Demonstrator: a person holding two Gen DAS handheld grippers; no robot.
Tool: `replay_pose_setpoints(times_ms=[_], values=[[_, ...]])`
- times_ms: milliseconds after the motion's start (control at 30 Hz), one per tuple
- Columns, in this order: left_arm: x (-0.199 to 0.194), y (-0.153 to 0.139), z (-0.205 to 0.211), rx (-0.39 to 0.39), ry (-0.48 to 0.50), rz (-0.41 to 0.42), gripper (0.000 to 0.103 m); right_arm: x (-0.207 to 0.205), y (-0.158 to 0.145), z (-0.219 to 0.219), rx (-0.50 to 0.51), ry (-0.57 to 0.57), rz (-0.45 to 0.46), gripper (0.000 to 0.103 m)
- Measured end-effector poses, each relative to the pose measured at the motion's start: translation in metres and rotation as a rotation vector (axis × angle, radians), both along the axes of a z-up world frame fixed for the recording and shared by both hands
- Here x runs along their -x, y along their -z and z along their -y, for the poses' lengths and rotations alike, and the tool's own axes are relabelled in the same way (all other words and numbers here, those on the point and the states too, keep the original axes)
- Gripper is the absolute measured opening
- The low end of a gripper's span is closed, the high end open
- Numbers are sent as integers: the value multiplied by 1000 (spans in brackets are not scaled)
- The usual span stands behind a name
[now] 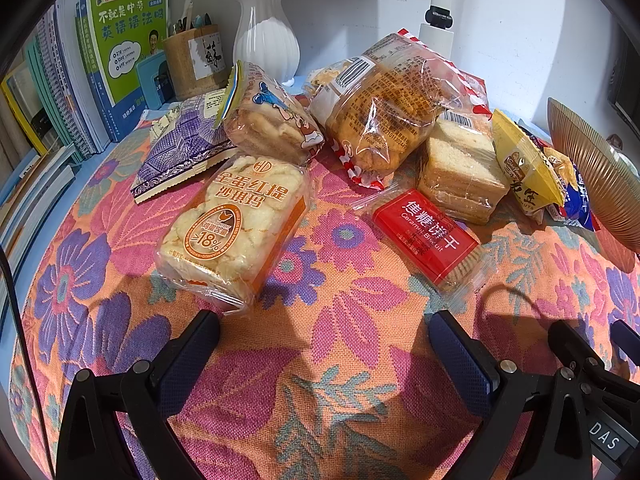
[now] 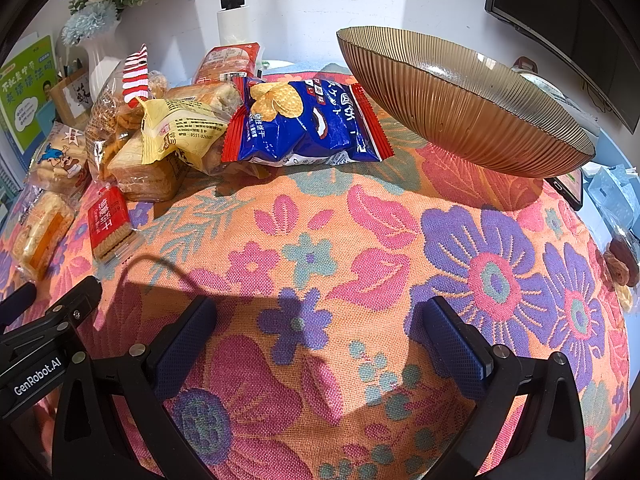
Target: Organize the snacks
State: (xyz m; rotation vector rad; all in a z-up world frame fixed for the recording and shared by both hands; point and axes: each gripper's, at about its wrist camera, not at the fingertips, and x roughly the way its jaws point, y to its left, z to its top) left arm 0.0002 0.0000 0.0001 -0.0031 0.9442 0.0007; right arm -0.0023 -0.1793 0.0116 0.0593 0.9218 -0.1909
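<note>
Left wrist view: your left tongs hang wide apart over the floral cloth on the bench, gripping nothing. Just ahead lie the snacks: the orange pack of puffed egg cake nearest on the left, the red biscuit pack nearest on the right, and behind them the purple pack, the cartoon pack, the big clear bag and the sandwich stack, all crowded and partly leaning on each other.

I judge every one of these light, crinkly and slippery in its film. The egg cake and the bread will crush under a hard squeeze, so take the orange pack across its narrow width, mid-body, and close gently. The red biscuit pack is stiff but brittle inside and lies flat; take it by its long edges.

In the right wrist view, your right tongs also stand wide apart and empty over bare cloth. The blue pack lies ahead, puffed with air, touching the yellow pack. Pinch the blue pack at its red crimped end, since the pillow middle may slip. The ribbed bowl sits tilted to its right, empty as far as shown, and looks the likely place for them.
</note>
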Motion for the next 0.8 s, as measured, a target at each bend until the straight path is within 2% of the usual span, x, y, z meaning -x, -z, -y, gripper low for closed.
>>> replay_pose_setpoints(times_ms=[300,467,567,667,733,800], values=[[-8,-1,-4,3,28,-42,103,-2,1,1,-2,6,-5,103],[-11,-3,-9,12,105,-71,103,2,-2,3,-24,-66,-75,103],[-5,-8,-21,63,104,-36,103,11,-1,2,-22,-96,-72,103],[7,-25,-39,102,66,76,103,18,-7,-2,-6,-126,-54,103],[13,-34,-48,105,57,130,103,27,-13,-11,10,-149,3,102],[18,-44,-60,100,51,184,103,47,-28,-18,56,-168,110,103]])
